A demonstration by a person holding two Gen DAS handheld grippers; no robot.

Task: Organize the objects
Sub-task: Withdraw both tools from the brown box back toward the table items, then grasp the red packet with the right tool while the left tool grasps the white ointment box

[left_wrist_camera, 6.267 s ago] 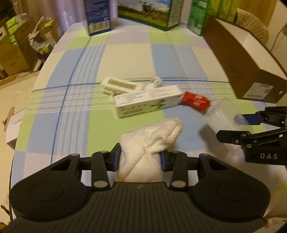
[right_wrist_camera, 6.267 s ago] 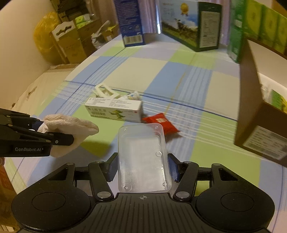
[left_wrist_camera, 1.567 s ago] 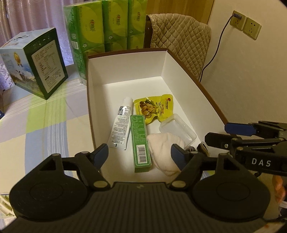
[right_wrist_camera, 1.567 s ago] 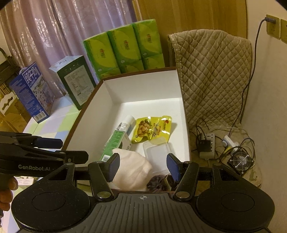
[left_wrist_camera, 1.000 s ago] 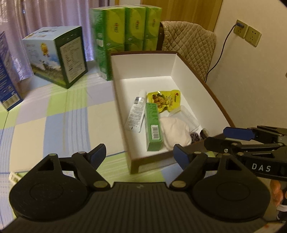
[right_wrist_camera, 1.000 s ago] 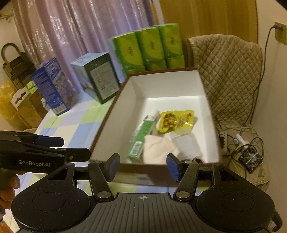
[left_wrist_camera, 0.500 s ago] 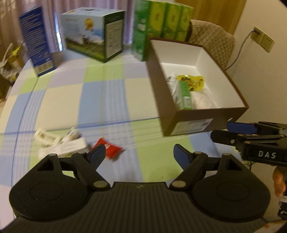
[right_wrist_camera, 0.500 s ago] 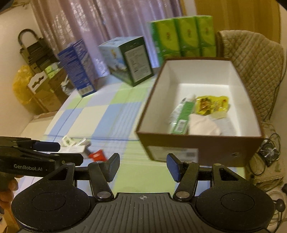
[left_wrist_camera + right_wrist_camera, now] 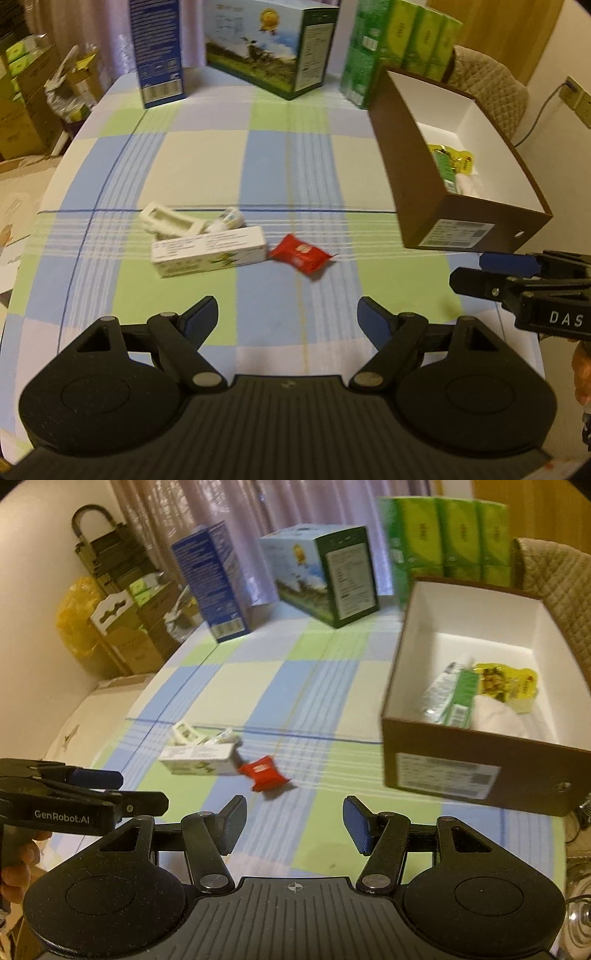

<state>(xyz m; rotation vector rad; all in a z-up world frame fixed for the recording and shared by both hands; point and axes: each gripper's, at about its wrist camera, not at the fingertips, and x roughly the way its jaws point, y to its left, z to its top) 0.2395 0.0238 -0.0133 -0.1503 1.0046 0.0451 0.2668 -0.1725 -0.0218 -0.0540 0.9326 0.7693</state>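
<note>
Claws, left [image 9: 286,314] and right [image 9: 294,825], both apart, empty; four items [image 9: 208,251] near one brown box [image 9: 476,229].

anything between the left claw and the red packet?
Nothing. In the left wrist view, only bare checked tablecloth lies between the open left claw and the red packet.

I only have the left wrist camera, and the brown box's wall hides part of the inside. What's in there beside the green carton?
Observer: The right wrist view shows a white tube lying along the green carton's left side, inside the brown box.
Operator: Is my right hand-held gripper carrying anything?
Observer: No. The right hand-held gripper is open, and only tablecloth shows between its fingers.
</note>
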